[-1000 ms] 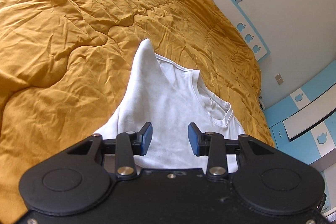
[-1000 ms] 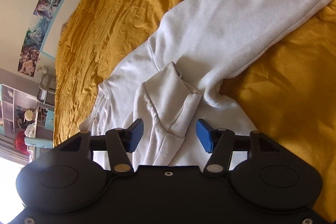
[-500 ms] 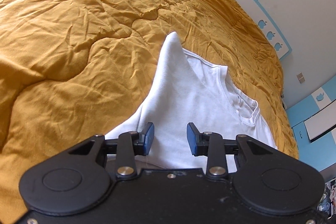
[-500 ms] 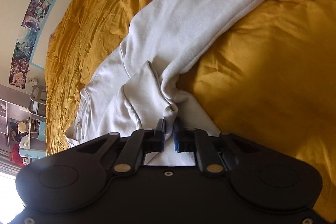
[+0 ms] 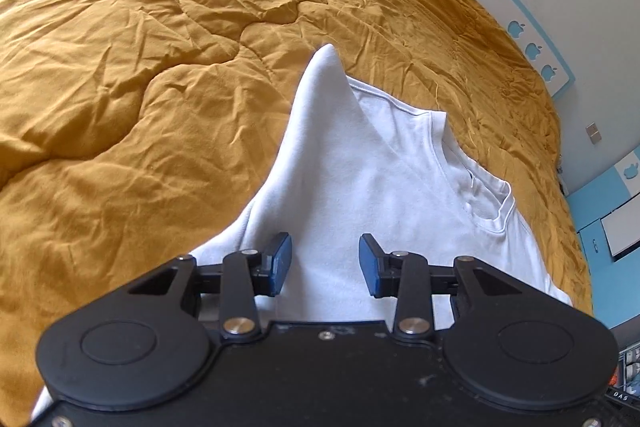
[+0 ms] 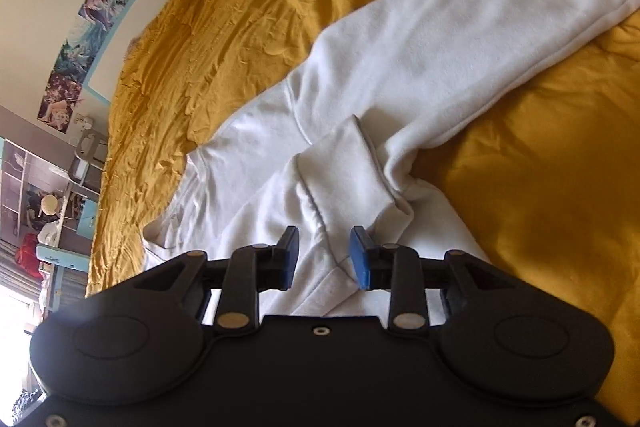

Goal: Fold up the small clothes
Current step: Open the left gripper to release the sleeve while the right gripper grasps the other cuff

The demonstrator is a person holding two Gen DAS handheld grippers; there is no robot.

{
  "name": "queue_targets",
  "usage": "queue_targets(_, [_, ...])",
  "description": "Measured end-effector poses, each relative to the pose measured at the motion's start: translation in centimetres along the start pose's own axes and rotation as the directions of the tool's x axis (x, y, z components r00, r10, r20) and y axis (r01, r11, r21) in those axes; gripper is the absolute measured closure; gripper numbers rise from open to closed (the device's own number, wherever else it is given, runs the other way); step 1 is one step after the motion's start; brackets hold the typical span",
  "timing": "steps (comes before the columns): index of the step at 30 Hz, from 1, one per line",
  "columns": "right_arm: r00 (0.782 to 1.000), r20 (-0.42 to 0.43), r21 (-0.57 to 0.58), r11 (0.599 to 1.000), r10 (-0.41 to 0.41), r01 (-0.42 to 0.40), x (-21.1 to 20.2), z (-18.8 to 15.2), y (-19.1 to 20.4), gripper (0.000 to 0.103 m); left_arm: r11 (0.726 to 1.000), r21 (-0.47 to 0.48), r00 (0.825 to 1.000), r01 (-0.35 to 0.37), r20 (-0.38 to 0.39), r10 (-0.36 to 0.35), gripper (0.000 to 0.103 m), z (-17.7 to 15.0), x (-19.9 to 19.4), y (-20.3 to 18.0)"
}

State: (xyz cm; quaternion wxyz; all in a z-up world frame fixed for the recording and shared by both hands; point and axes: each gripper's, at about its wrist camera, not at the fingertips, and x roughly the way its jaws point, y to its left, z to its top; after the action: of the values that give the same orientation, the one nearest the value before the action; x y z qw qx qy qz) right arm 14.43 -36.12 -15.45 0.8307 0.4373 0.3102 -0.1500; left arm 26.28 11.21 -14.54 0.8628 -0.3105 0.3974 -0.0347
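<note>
My white sweatshirt (image 6: 400,75) lies on the yellow quilt (image 5: 160,67). One long sleeve (image 6: 500,7) runs off toward 1 o'clock in my right view. The other sleeve (image 6: 352,167) is bent back on itself, and its cuff end lies between my right fingers.

My right gripper (image 6: 324,257) has its blue pads spread apart, with the thick fold of cloth in the gap. Nothing is pinched. My left gripper (image 5: 324,263) is spread wide too, over the flat body of the shirt. The neck hole (image 5: 492,203) sits at about 2 o'clock from it. A cloth corner (image 5: 328,55) points up at 12 o'clock.

I think the job now is to grab the bent sleeve and lay it across the body. To do it well, I should go low, so both layers sit deep between the pads, then squeeze. I should lift only a little, so the shirt under it does not drag. My left side can press the body flat.
</note>
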Motion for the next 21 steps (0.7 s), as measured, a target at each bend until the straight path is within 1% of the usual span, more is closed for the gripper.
queue_targets(2, [1.0, -0.011, 0.009, 1.0, 0.01, -0.01, -0.6, -0.1, -0.9, 0.081, 1.0, 0.005, 1.0, 0.004, 0.005, -0.004, 0.066, 0.1, -0.6, -0.5])
queue_targets(3, [1.0, -0.01, 0.013, 1.0, 0.023, -0.023, -1.2, 0.1, -1.2, 0.079, 0.999, 0.02, 1.0, 0.026, 0.008, -0.026, 0.066, -0.1, -1.2, -1.2])
queue_targets(4, [0.999, 0.01, 0.02, 0.998, 0.052, -0.052, -2.6, 0.5, -1.8, 0.079, 0.998, 0.032, 0.999, 0.046, 0.007, -0.047, 0.066, -0.2, -1.6, -2.0])
queue_targets(5, [0.996, 0.046, 0.03, 0.996, 0.078, -0.079, -4.1, 0.9, -2.6, 0.077, 0.996, 0.054, 0.997, 0.076, 0.003, -0.076, 0.065, -0.5, -2.1, -3.1])
queue_targets(6, [0.99, 0.099, 0.044, 0.994, 0.097, -0.102, -6.1, 1.6, -3.7, 0.072, 0.991, 0.075, 0.994, 0.107, -0.003, -0.107, 0.064, -0.8, -2.5, -4.1])
queue_targets(7, [0.983, 0.154, 0.063, 0.992, 0.099, -0.11, -8.1, 2.5, -5.0, 0.069, 0.987, 0.091, 0.991, 0.133, -0.008, -0.132, 0.064, -1.3, -2.7, -5.2])
queue_targets(8, [0.974, 0.209, 0.085, 0.991, 0.081, -0.101, -10.0, 3.4, -6.5, 0.064, 0.982, 0.106, 0.987, 0.159, -0.017, -0.158, 0.063, -1.8, -2.9, -6.2])
queue_targets(9, [0.965, 0.254, 0.111, 0.99, 0.057, -0.088, -11.6, 3.9, -7.8, 0.062, 0.973, 0.123, 0.981, 0.195, -0.034, -0.192, 0.062, -2.5, -3.1, -7.5])
queue_targets(11, [0.935, 0.353, 0.197, 0.979, -0.022, -0.052, -15.0, 5.4, -11.5, 0.061, 0.957, 0.15, 0.968, 0.25, -0.064, -0.243, 0.062, -4.0, -3.2, -9.7])
queue_targets(12, [0.916, 0.396, 0.251, 0.967, -0.066, -0.039, -16.6, 6.2, -13.6, 0.061, 0.946, 0.169, 0.96, 0.276, -0.086, -0.265, 0.061, -5.0, -3.0, -11.1])
queue_targets(14, [0.885, 0.442, 0.354, 0.935, -0.145, -0.024, -18.9, 7.4, -17.5, 0.061, 0.929, 0.197, 0.948, 0.313, -0.118, -0.294, 0.061, -6.7, -2.7, -13.2])
queue_targets(16, [0.865, 0.462, 0.434, 0.9, -0.195, -0.029, -20.1, 8.2, -20.4, 0.061, 0.907, 0.227, 0.932, 0.354, -0.164, -0.323, 0.061, -8.7, -2.0, -15.7])
queue_targets(17, [0.858, 0.468, 0.459, 0.888, -0.209, -0.034, -20.3, 8.6, -21.7, 0.061, 0.9, 0.237, 0.927, 0.366, -0.181, -0.329, 0.061, -9.4, -1.6, -16.6])
queue_targets(18, [0.856, 0.469, 0.474, 0.88, -0.216, -0.037, -20.4, 8.9, -22.4, 0.061, 0.894, 0.246, 0.922, 0.373, -0.204, -0.329, 0.061, -10.3, -1.0, -17.7])
queue_targets(21, [0.856, 0.46, 0.523, 0.851, -0.236, -0.046, -19.5, 9.8, -24.3, 0.061, 0.899, 0.245, 0.92, 0.363, -0.249, -0.304, 0.061, -12.3, 0.9, -19.5])
